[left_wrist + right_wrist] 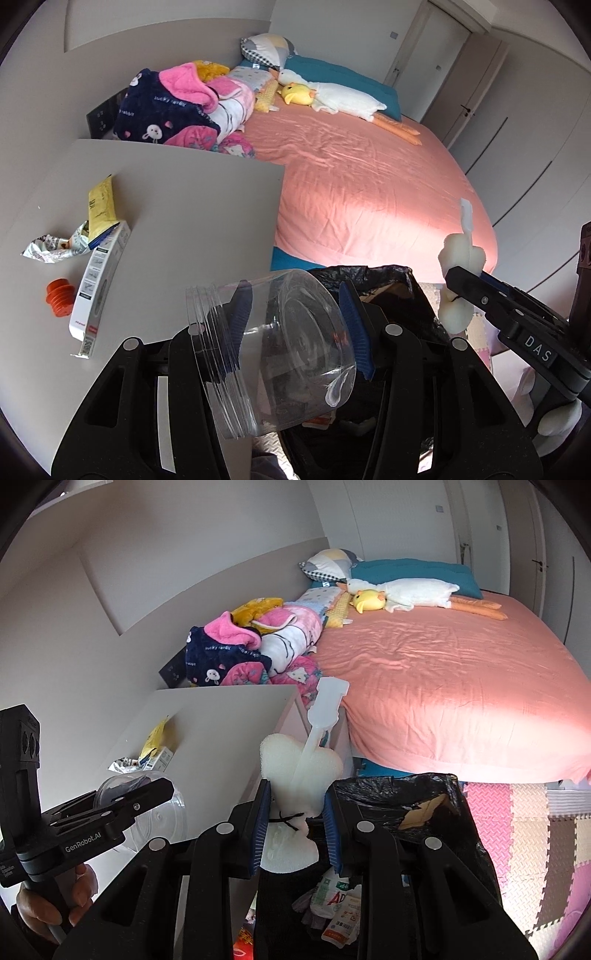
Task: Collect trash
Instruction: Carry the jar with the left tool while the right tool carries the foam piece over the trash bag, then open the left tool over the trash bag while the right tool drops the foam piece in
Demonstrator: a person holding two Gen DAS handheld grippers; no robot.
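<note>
My left gripper (295, 317) is shut on a clear plastic jar (273, 350), held tilted on its side over the black-lined trash bin (388, 280). My right gripper (295, 823) is shut on a white sponge brush (299, 775) with a plastic handle, held above the same bin (436, 805); it also shows in the left wrist view (461, 258). Wrappers and cartons lie inside the bin (336, 908). On the grey table (184, 221) lie a yellow packet (99, 206), a crumpled foil wrapper (51, 247), a white box (96, 280) and an orange cap (59, 297).
A bed with a pink sheet (369, 177) stands beyond the bin, with blankets (177, 107) and plush toys (332, 96) at its head. Foam floor mats (535, 842) lie to the right. Closet doors (498, 92) line the far wall.
</note>
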